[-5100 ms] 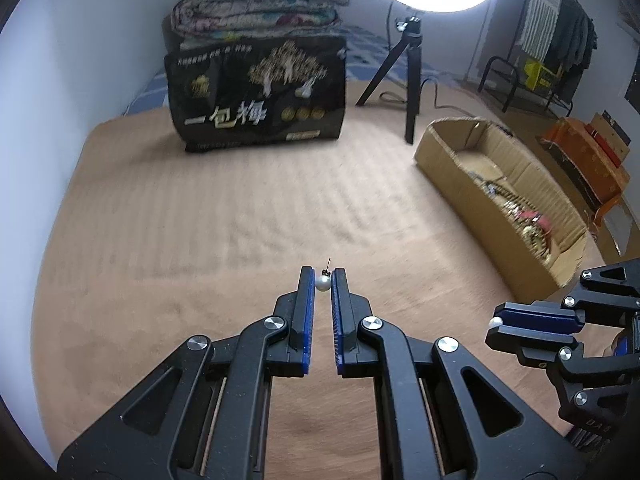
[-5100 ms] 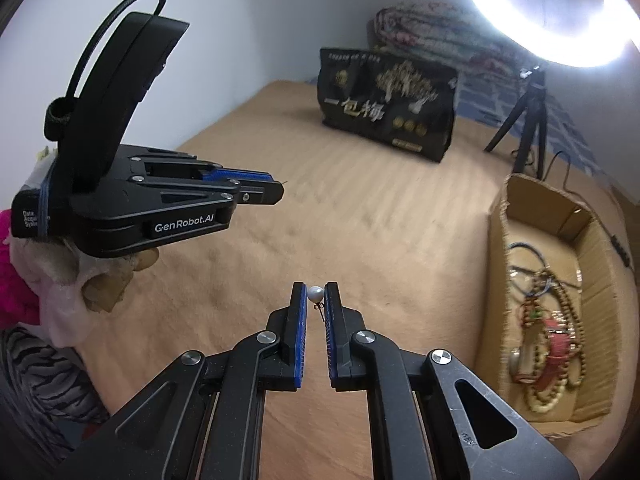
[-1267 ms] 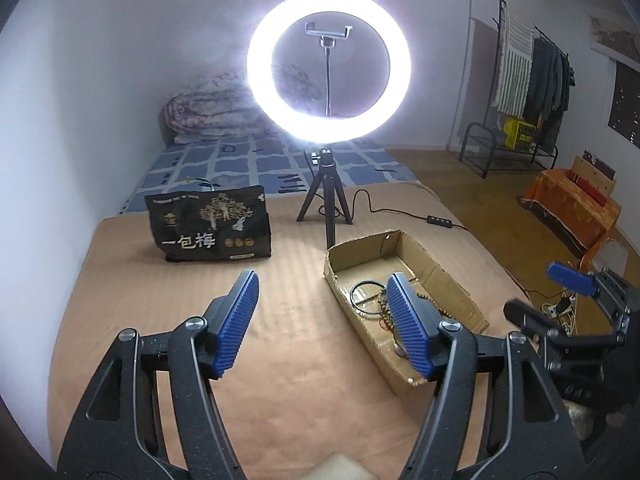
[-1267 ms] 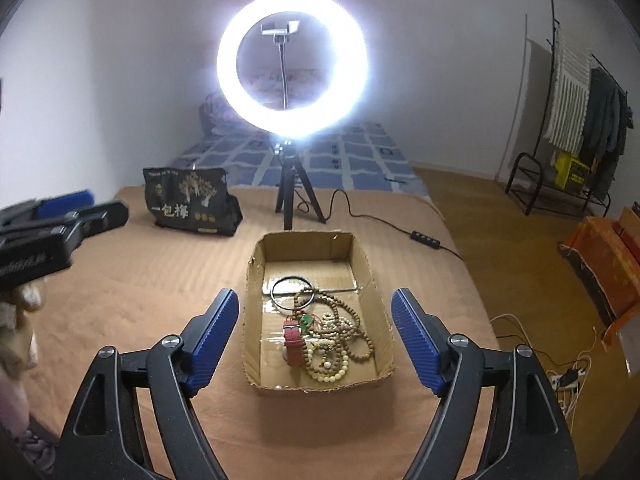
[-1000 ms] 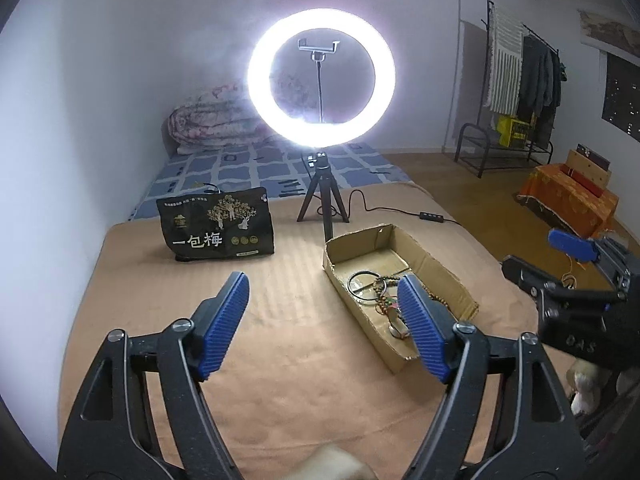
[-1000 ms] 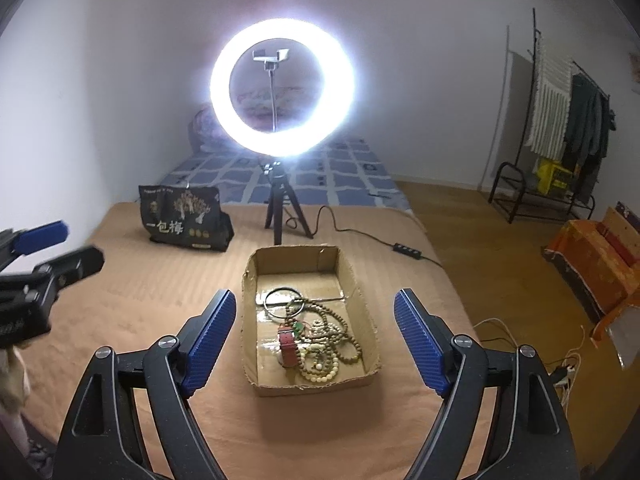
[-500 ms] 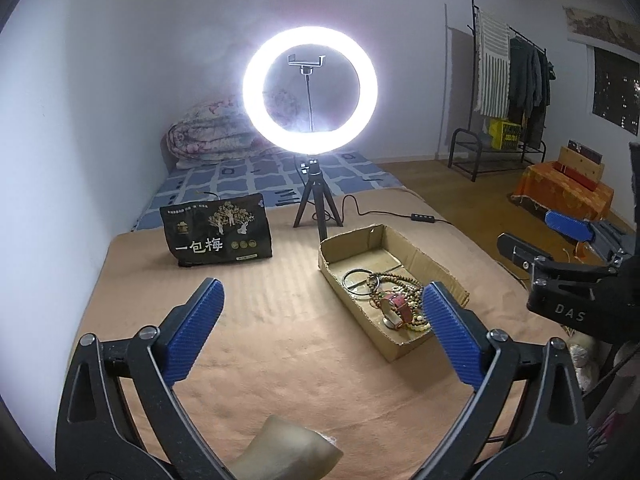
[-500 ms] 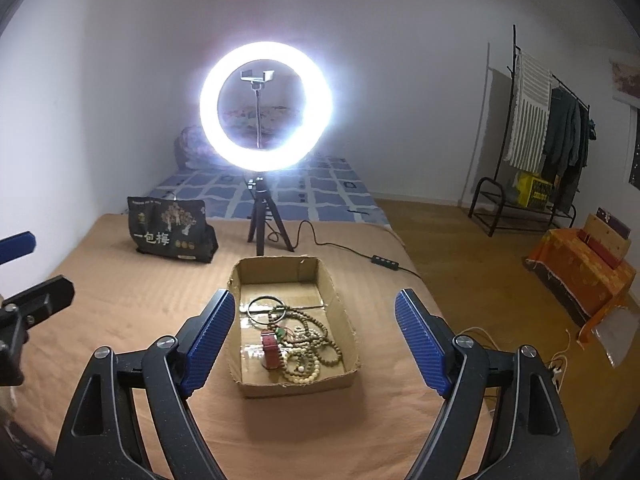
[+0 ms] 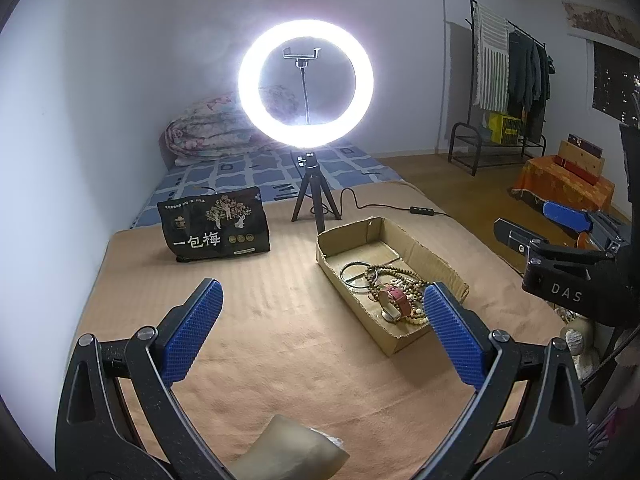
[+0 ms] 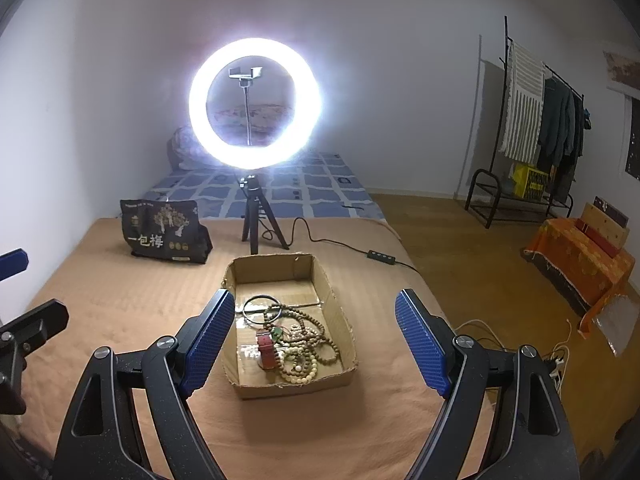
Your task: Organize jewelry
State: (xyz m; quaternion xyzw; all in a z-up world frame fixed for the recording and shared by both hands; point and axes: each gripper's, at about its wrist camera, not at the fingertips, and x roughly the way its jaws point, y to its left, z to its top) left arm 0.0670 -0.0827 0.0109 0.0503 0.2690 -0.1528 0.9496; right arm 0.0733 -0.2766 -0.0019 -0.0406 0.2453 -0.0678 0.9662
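Gaping wide and empty — both tools, left tool (image 9: 320, 328) and right tool (image 10: 314, 338) — above the jewelry box (image 10: 338, 308).

A tan ribbed blanket (image 10: 120, 300) covers the bed (image 10: 320, 192). On it, at centre, lies an open cardboard box (image 10: 338, 320) holding jewelry. At 10 o'clock from the box stands a black snack bag (image 10: 164, 234); at 12 o'clock, just beyond, a ring light's tripod (image 10: 256, 220), its cable (image 10: 340, 244) trailing toward 2 o'clock.

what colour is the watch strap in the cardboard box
Red. The watch strap lies among the beads in the cardboard box, clearest in the right wrist view.
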